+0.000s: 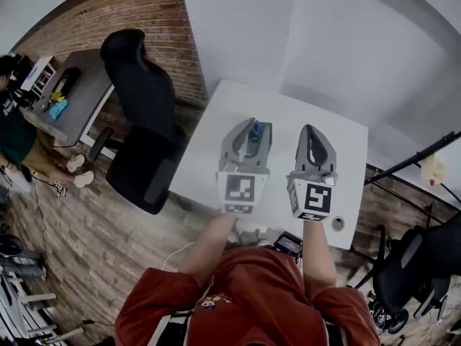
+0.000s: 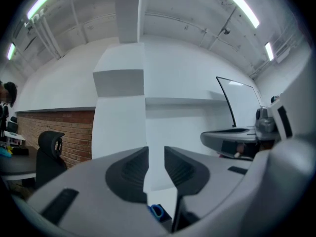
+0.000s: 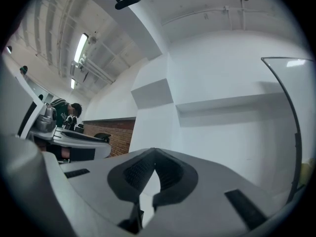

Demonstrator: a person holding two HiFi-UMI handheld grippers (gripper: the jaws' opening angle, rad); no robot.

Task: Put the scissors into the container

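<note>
White table (image 1: 198, 164) under the head view, white wall past its far edge, brick off its left. A black chair (image 1: 144, 121) stands just off the table's left edge. A desk (image 1: 79, 96) with a person (image 1: 13, 132) sits further out past that edge. Both tools hang over the table side by side, noses toward its far edge.

Left gripper (image 2: 156, 154): over the table's middle, jaws apart, plain wall visible through the gap, nothing pinched between the pads. Low in its own view, near the jaw roots, a blue loop (image 2: 157, 211) sits against the edge of a dark grey box (image 2: 165, 219). My read: loop = scissors handle, box = the container. Can't tell if the jaws touch either.

Right gripper (image 3: 155, 154): over the table's right half, tips clenched together, empty.

Progress: ambiguous. If the loop stands inside the box, the drop is basically done and only the pull-away is left. If it just lies beside the box on the table's middle, pick and place are both left to do. No blades visible anywhere, so I won't call it.

View diff:
- Head view gives the layout, plus a bluish-grey patch between the left tool's arms over the table's middle, too small to read.
- Left gripper view resolves the loop and box edge but shows no table.
- Right gripper view shows neither, only wall, ceiling lights, the other tool's body at the side and the person behind it.
</note>
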